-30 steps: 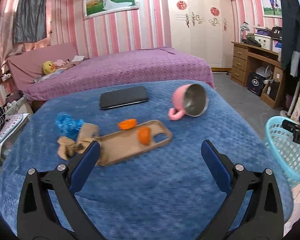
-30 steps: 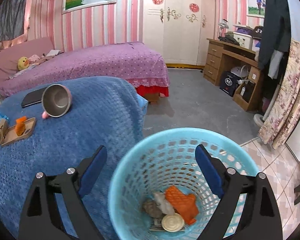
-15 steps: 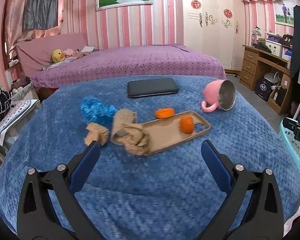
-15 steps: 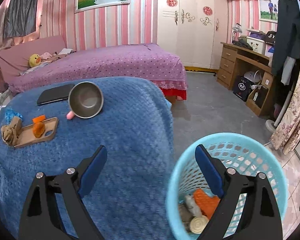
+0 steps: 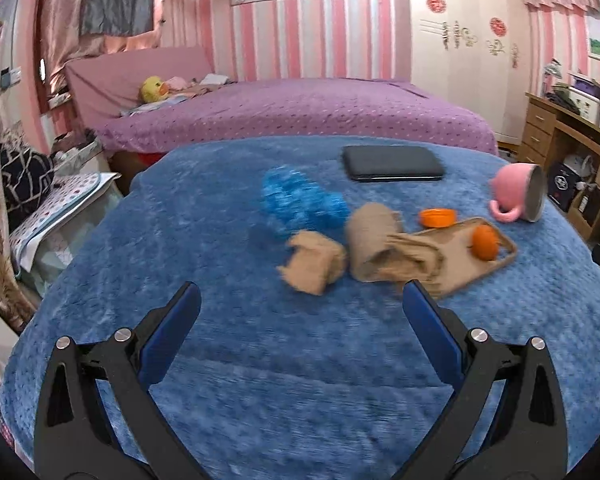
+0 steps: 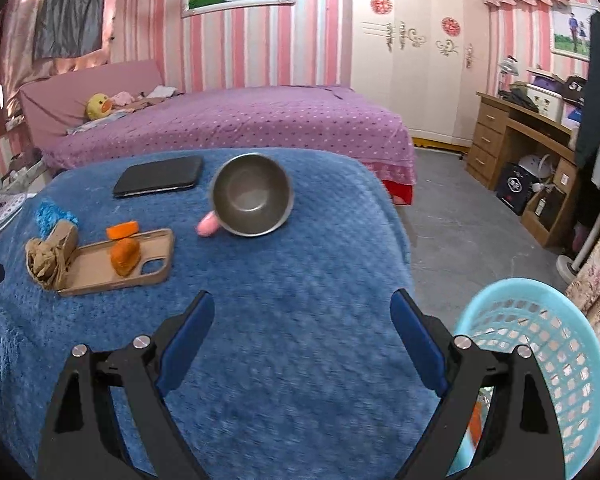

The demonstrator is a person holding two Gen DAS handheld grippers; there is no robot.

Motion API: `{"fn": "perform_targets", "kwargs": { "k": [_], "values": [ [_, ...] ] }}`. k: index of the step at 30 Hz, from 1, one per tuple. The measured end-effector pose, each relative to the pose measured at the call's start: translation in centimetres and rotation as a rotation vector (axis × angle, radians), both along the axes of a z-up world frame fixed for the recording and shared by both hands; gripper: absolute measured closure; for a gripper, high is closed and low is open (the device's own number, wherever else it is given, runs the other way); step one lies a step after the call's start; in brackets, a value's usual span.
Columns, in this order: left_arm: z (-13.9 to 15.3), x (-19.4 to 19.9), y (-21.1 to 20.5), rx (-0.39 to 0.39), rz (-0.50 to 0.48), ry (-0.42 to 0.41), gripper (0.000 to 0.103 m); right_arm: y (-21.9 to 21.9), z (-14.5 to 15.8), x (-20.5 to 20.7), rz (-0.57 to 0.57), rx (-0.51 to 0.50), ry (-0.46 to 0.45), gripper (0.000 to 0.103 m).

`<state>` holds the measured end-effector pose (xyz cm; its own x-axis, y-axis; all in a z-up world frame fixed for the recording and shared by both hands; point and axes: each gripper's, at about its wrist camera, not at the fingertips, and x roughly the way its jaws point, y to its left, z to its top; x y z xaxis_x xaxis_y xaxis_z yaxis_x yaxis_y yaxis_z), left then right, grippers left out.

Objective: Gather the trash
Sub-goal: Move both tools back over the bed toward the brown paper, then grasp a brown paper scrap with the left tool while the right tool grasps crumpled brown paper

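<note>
Blue fleece covers the tabletop [image 5: 220, 240], and the trash lies grouped on it: two crumpled brown paper wads [image 5: 384, 250], a blue crinkly wrapper [image 5: 296, 202], an orange bottle cap [image 5: 437, 217] and an orange scrap [image 5: 485, 242] resting on a tan phone case [image 5: 464, 262]. Only the right wrist view shows the light blue laundry-style basket [image 6: 540, 344] on the floor at the tabletop's right edge, with something orange inside, though the tool's arm hides most of it. That view also looks straight into the steel-lined pink mug [image 6: 253, 196], which lies on its side; the left view shows its pink outside. A black tablet [image 5: 394, 163] lies flat behind the trash. A box on the far desk carries white characters, possibly "5T", too small to be sure. The left tool [image 5: 300, 308] hovers over bare fleece, blue pads spread wide and empty. The right tool [image 6: 302, 314] is likewise spread, gripping nothing.
</note>
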<state>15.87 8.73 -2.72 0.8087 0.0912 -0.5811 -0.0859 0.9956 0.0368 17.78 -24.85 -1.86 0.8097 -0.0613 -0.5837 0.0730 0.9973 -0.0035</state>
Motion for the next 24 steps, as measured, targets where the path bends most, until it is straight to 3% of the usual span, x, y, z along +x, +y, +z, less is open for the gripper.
{"fn": "perform_targets", "kwargs": {
  "k": [7,14,18,22,24],
  "values": [
    [-1.0,1.9,2.6,-0.018,0.032,0.045,0.006,3.0,-0.9,1.0,0.064,-0.05,0.033,0.015],
    [-1.3,3.9,1.7,-0.013,-0.023,0.063,0.006,3.7,-1.3,1.7,0.071,-0.035,0.059,0.015],
    [-1.9,5.6,1.7,-0.028,-0.023,0.11,0.019,4.0,-1.5,2.2,0.074,-0.038,0.063,0.015],
    [-2.3,6.3,1.7,-0.067,-0.03,0.117,0.023,4.3,-1.6,2.5,0.077,-0.042,0.066,0.015],
    [-2.4,6.6,1.2,-0.067,-0.044,0.119,0.03,4.6,-1.7,2.7,0.081,-0.044,0.068,0.015]
  ]
}}
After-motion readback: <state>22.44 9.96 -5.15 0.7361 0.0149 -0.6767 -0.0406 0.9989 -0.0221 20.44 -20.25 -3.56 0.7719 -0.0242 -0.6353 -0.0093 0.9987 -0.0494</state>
